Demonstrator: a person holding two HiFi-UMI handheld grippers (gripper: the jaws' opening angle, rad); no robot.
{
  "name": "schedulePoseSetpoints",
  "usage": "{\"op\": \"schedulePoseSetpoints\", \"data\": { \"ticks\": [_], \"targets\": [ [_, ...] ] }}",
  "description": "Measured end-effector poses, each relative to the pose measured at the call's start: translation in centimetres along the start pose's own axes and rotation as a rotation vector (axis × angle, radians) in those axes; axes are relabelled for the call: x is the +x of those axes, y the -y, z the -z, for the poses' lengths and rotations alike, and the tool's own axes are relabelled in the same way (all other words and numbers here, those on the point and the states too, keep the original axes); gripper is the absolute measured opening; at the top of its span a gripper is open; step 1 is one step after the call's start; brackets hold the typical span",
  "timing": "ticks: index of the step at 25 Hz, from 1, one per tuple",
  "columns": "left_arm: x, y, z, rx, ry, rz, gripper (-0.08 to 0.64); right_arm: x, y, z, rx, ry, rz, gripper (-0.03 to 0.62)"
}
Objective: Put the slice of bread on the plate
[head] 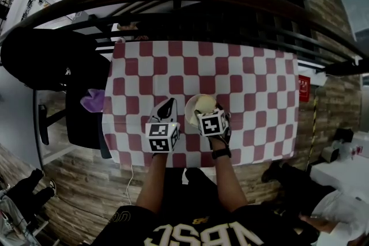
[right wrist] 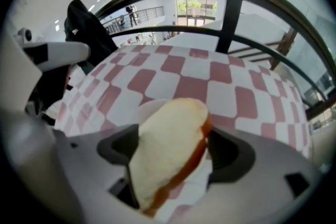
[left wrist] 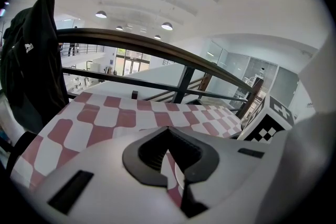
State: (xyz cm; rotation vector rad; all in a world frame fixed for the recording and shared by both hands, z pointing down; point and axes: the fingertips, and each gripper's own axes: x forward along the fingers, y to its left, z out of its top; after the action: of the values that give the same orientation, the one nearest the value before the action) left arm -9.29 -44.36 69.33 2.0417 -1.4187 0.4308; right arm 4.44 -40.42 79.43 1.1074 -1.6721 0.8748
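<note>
The slice of bread (right wrist: 164,157) leans between the right gripper's (right wrist: 176,152) wide-open jaws, over the plate (head: 189,109); the left gripper (head: 167,106) is closed and empty.

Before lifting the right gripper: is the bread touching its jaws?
Cannot tell. Right gripper view: the bread tilts between the right gripper's wide jaws, covering both pad edges.

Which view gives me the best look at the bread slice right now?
The right gripper view: the bread fills the centre, tilted between the open jaws of the right gripper, crust edge visible. The head view shows only a pale bit over the plate, partly behind that gripper. The left gripper view doesn't show it.
</note>
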Motion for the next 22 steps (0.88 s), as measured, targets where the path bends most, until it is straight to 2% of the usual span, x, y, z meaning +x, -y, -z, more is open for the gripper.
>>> {"op": "schedulePoseSetpoints", "data": {
  "ticks": [2,7,11,15,16,17,18,19,22],
  "targets": [
    [-0.1,0.2,-0.1,-0.001,0.002,0.000,0.018,-0.4,0.8,0.4,0.009,-0.003,0.031,0.413],
    [-0.6,1.4,-0.2,0.007,0.017,0.012,0.018,-1.9,2.5,0.9,0.036,0.034,0.081,0.416],
    [-1.5,2.9,-0.6,0.019,0.034,0.023,0.018,-4.2,2.5,0.8,0.097,0.087,0.057,0.414],
    [-2.8,4.9,-1.2,0.040,0.061,0.040,0.018,-7.1,2.0,0.2,0.122,0.194,0.031,0.406],
    [-3.1,5.4,-1.5,0.048,0.071,0.043,0.018,-8.1,2.0,-0.2,0.124,0.225,0.038,0.388],
    [-3.5,5.9,-1.8,0.055,0.082,0.047,0.018,-9.1,2.0,-0.5,0.128,0.258,0.048,0.330],
    [-4.0,6.3,-2.2,0.064,0.092,0.050,0.018,-10.2,2.0,-0.9,0.130,0.293,0.058,0.242],
    [-4.5,6.9,-2.5,0.073,0.103,0.054,0.018,-11.4,1.9,-1.2,0.129,0.329,0.068,0.196],
    [-6.3,8.4,-3.7,0.092,0.143,0.059,0.018,-14.8,1.4,-1.8,0.110,0.429,0.073,0.092]
  ]
}}
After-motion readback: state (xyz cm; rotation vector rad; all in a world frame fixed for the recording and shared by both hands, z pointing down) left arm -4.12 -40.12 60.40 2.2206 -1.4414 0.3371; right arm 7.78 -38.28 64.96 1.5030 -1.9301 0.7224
